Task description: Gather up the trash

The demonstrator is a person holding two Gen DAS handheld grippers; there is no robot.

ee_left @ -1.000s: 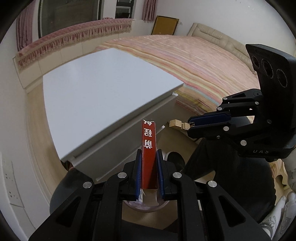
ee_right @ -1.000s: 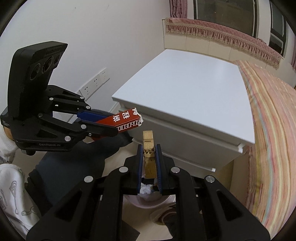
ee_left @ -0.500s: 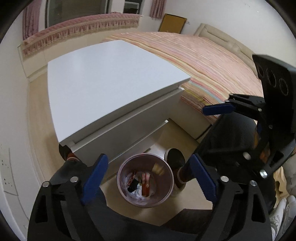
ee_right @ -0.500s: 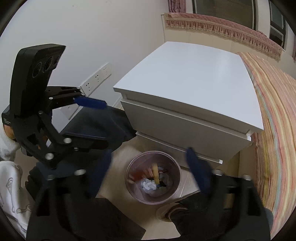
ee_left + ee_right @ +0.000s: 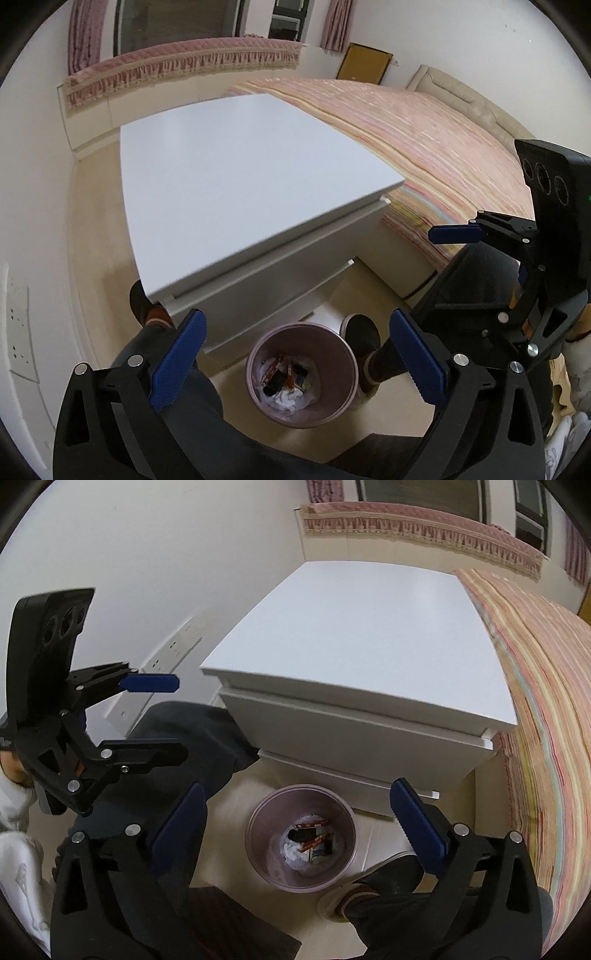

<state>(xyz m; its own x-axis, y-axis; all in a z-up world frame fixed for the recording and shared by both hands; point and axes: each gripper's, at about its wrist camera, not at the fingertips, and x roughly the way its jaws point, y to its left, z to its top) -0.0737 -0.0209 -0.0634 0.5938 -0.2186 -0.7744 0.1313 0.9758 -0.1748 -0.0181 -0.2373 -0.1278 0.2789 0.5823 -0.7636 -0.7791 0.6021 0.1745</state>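
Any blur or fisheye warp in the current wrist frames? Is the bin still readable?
Left wrist: strong fisheye vignette, the nightstand front edge smeared, the trash bin contents legible. Right wrist: same barrel bending of the bed, soft smear on the left gripper and the floor, bin fairly sharp. Lighting even, no glare.

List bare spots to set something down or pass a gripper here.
The white nightstand top is bare edge to edge, bordered by the striped bed and wall. Floor strip left of it is open too. Crowded: the trash bin, between the person's shoes and under both open grippers.
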